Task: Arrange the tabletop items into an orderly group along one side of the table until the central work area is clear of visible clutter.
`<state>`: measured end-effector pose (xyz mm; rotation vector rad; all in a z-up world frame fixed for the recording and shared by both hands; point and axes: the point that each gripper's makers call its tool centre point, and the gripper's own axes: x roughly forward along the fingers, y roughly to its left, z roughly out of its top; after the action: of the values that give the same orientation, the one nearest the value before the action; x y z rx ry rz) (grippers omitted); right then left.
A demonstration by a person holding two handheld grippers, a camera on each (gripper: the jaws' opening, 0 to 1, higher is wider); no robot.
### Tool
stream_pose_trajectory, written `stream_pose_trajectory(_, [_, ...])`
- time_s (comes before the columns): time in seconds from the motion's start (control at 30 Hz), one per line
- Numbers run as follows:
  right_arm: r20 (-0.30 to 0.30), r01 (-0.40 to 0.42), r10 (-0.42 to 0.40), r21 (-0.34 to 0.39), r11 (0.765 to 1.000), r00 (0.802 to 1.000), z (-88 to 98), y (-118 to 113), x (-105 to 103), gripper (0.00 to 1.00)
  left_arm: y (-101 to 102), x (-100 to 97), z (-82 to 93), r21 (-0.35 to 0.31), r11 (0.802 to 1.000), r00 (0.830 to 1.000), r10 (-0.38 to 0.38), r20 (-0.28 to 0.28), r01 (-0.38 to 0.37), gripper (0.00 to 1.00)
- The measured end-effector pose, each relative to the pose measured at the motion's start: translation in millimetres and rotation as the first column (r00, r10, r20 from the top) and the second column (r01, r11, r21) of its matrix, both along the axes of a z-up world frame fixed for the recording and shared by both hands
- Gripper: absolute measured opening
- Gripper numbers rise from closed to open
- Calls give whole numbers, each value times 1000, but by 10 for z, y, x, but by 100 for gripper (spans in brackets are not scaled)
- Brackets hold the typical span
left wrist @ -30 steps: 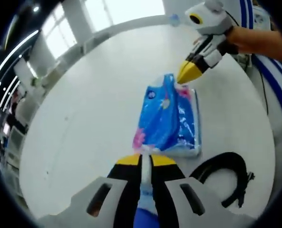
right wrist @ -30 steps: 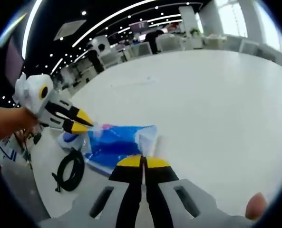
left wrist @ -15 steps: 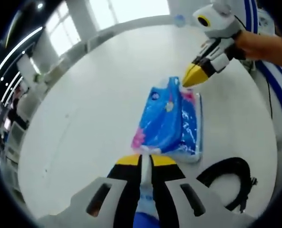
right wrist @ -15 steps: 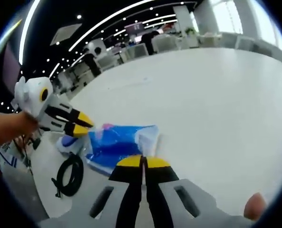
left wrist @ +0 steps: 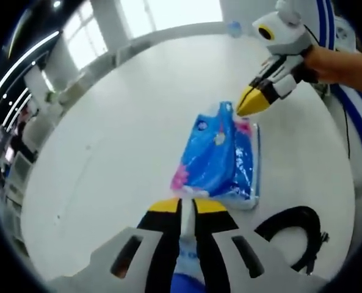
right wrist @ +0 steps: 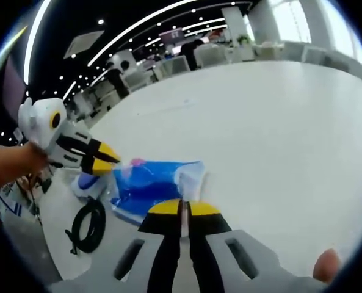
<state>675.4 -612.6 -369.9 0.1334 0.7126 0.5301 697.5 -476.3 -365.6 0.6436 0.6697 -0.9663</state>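
Two grippers carry the blue pack across the white table

The left gripper [left wrist: 181, 206] and right gripper [right wrist: 181, 209] each pinch an end of the blue plastic pack [left wrist: 220, 152] with closed jaws; keep it level, landing beside the black cable [left wrist: 296, 235].

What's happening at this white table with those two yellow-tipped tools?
A person is tidying the white table using two hand-held grippers. Both are pinching opposite ends of a blue plastic packet: the left gripper holds its near end in the left gripper view, and the right gripper grips the far end. The fingers of each look closed on the wrapping. A coiled black cable lies on the table beside the packet.
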Motion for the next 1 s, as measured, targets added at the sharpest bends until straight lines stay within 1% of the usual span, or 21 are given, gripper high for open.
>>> stream_pose_trajectory(0.3, [10,9,-9,8,1000,1000,64,-36,-18,6,31,2,75,-17,999,1000,28,3,-28,10])
stream_pose_trajectory(0.5, [30,33,-34,20,999,999,151,-80,-21,8,59,-3,151,-34,999,999,43,8,-42,12])
stream_pose_trajectory(0.67, [45,43,-44,26,999,998,229,-95,-34,12,57,1,232,-86,993,997,77,-2,-77,18])
stream_pose_trajectory(0.77, [59,44,-46,27,999,997,285,-90,-37,14,65,-15,249,-90,993,997,80,-2,-80,19])
stream_pose_trajectory(0.93, [77,44,-47,33,998,996,373,-45,-61,20,76,-33,311,-130,987,995,97,-18,-99,27])
stream_pose_trajectory(1.0, [82,38,-41,29,999,996,390,-27,-75,21,93,-55,327,-136,985,995,101,-23,-103,28])
